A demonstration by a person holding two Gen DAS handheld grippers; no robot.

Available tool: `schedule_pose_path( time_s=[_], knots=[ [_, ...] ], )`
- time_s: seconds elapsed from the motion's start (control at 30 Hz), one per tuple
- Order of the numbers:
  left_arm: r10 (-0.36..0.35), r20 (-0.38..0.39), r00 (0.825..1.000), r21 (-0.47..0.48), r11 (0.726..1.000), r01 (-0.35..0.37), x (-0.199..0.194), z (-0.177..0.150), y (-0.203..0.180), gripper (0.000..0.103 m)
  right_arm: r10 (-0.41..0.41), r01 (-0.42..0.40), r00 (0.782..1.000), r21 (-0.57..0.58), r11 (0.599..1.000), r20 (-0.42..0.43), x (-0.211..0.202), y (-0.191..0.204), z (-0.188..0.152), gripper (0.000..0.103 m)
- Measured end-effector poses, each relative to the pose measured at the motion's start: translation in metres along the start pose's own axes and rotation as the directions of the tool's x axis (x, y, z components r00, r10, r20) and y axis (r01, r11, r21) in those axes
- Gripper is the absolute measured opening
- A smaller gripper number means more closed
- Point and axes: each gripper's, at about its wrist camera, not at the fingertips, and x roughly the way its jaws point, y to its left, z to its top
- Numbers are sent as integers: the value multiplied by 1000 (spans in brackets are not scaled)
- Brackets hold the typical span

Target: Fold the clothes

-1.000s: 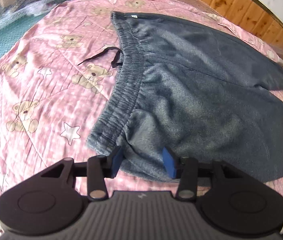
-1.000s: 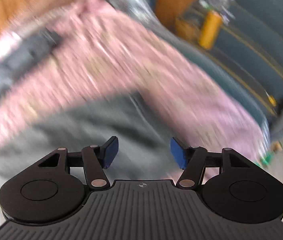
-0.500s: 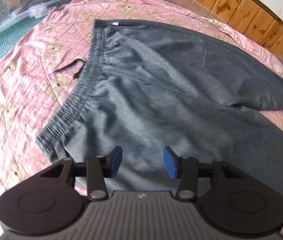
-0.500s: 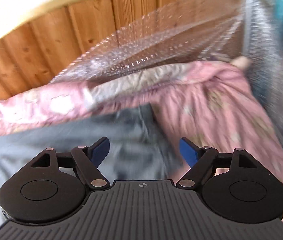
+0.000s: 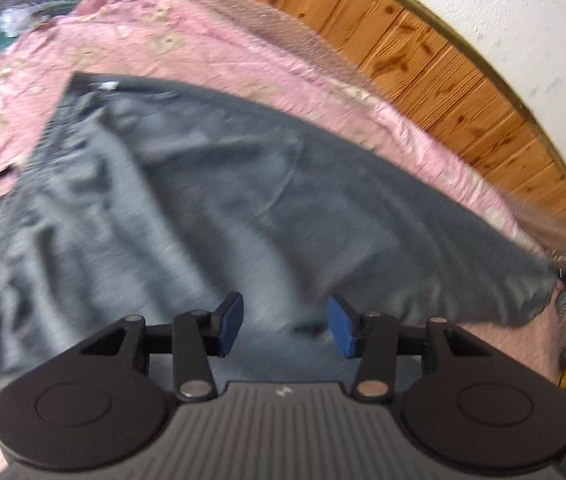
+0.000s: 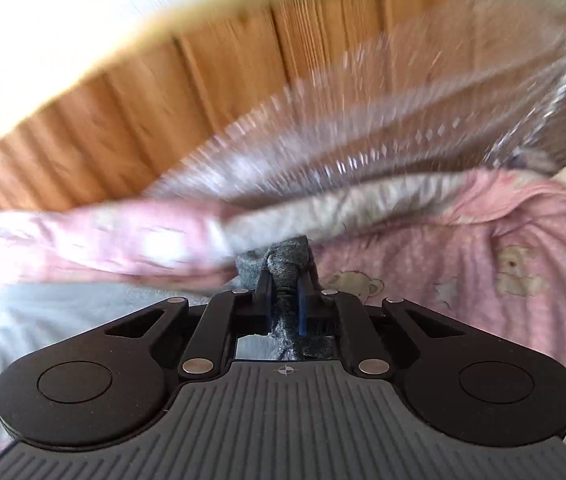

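With the right claw [image 6: 286, 300] pinching the grey trousers' [image 5: 243, 200] hem on the bed [image 5: 203, 52] and the left claw [image 5: 285, 324] wide open, empty, above them, the fold seems just beginning, so next the hem likely needs carrying toward the waistband [image 5: 43, 148].

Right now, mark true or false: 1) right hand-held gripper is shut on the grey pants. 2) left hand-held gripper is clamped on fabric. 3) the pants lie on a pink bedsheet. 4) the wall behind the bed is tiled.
1) True: the right hand-held gripper pinches the grey pants.
2) False: the left hand-held gripper is open above the fabric.
3) True: pink bedsheet with bears.
4) False: wood panelling.
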Motion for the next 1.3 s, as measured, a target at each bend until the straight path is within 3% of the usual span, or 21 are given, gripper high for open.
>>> schedule_pose_path(
  time_s=[0.07,0.2,0.3,0.4,0.67,0.73,0.87,0.93,0.97,1.03,1.1,1.2,1.3],
  knots=[
    [-44,14,999,-29,999,45,26,19,-22,50,63,-64,997,19,998,39,-47,-9,-19,9],
    [-87,14,996,-92,992,88,88,46,-45,55,94,-97,995,96,991,36,-98,-23,-68,9],
    [-35,-28,999,-140,990,31,130,54,-45,55,76,-80,996,135,988,36,-113,-24,-92,9],
    [5,-35,999,-223,975,-13,148,53,-28,55,57,-66,997,182,981,52,-122,-25,-109,9],
    [63,62,996,-453,891,-28,117,28,31,57,18,-36,998,296,954,64,-125,-32,-119,9],
    [65,79,995,-475,880,-20,119,32,46,57,16,-34,998,303,952,62,-124,-32,-116,9],
    [87,99,991,-452,891,-33,138,65,60,53,12,-22,999,291,956,36,-123,-32,-112,9],
    [88,93,992,-465,885,-35,142,77,67,27,10,-16,1000,285,958,23,-122,-33,-110,9],
    [86,78,993,-464,885,-40,143,81,70,5,9,-13,1000,282,959,16,-122,-33,-110,9],
    [70,82,994,-417,908,-30,132,86,66,4,8,-12,1000,271,962,14,-123,-32,-107,9],
    [0,109,994,-372,927,41,104,81,59,4,3,-9,1000,263,965,24,-137,-31,-112,9],
    [-108,106,988,-287,948,134,38,44,52,4,-43,42,999,299,953,-6,-182,-29,-152,9],
    [-152,0,988,-204,968,149,-10,-16,58,4,-87,94,996,333,938,-37,-227,-27,-192,9]
  ],
)
